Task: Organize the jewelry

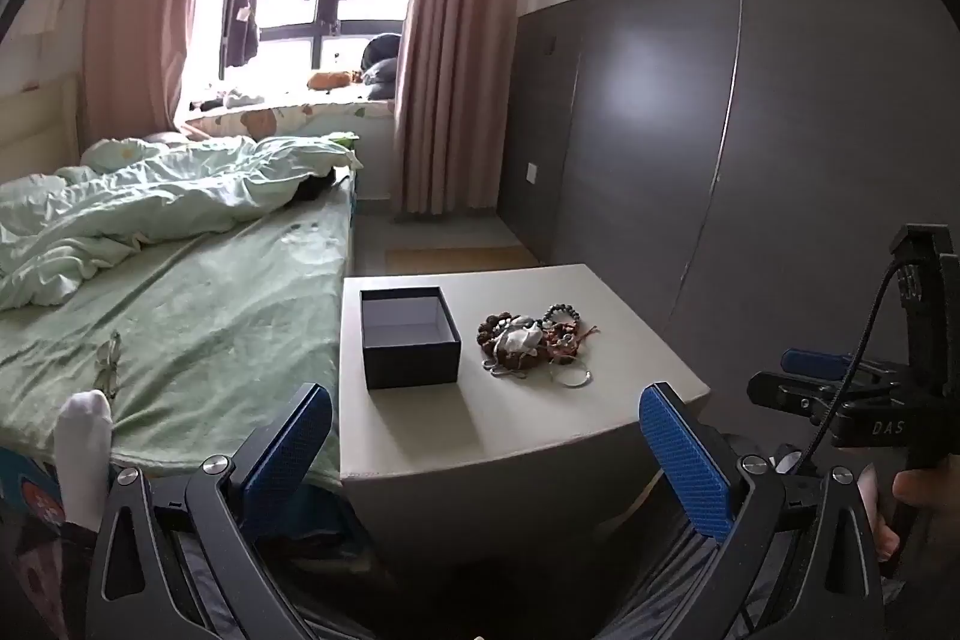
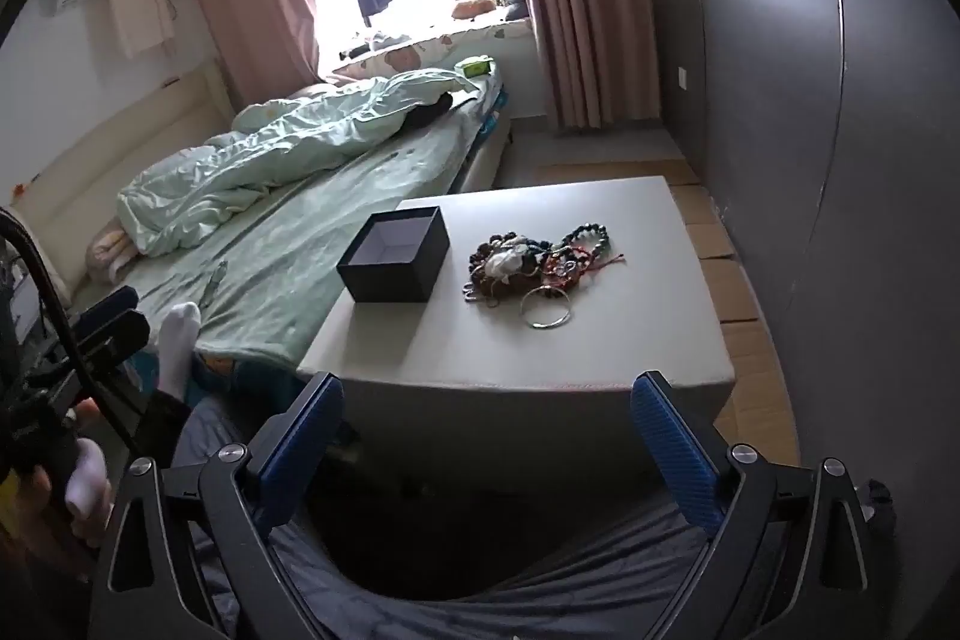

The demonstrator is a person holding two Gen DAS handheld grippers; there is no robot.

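A heap of jewelry (image 1: 534, 343) (image 2: 534, 259), with bead bracelets, red cords and a silver bangle (image 2: 546, 315), lies on a low white table (image 1: 432, 430) (image 2: 600, 358). To its left stands an open dark box (image 1: 410, 337) (image 2: 394, 254), nothing visible inside it. My left gripper (image 1: 486, 418) hangs open before the table's near edge, nothing between its blue pads. My right gripper (image 2: 486, 409) is open too, held back from the table's front edge. The right gripper (image 1: 822, 370) also shows at the right of the left wrist view, and the left gripper (image 2: 114, 316) at the left of the right wrist view.
A bed with a green sheet (image 1: 198, 316) and a rumpled duvet (image 1: 150, 202) touches the table's left side. A small pair of glasses (image 1: 108, 358) lies on the sheet. A person's white-socked foot (image 1: 84, 442) rests by the bed. A dark wardrobe (image 1: 750, 130) lines the right wall.
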